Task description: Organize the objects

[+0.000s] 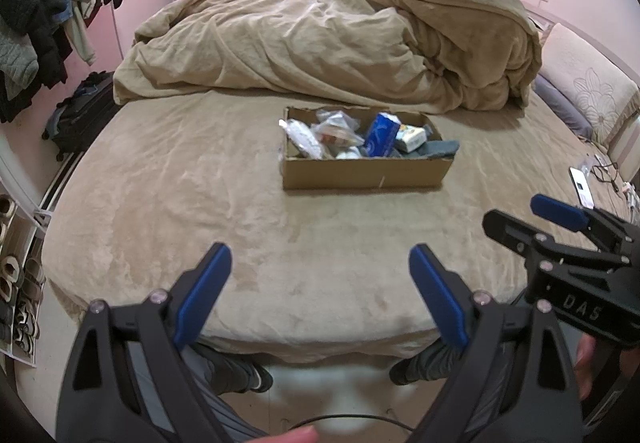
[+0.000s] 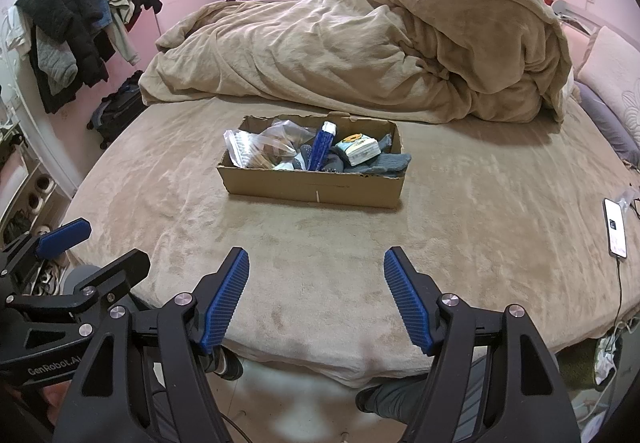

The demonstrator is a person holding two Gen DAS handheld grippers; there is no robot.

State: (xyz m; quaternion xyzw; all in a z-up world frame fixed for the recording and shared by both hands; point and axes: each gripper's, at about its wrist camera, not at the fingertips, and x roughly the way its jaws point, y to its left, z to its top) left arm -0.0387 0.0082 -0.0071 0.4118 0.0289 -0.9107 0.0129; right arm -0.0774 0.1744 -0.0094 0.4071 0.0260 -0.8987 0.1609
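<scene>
In the left wrist view, the left gripper hangs over the bed's near edge, fingers spread and empty, probably poised to reach. The cardboard box of mixed items sits mid-bed, well apart.

In the right wrist view, the right gripper likewise holds nothing, fingers spread, aimed at the box.

One cardboard box (heaped with small items), one phone, two grippers.

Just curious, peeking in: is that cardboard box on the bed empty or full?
Full. The open-topped cardboard box holds plastic bags, a blue carton and grey socks, heaped to about its rim.
</scene>
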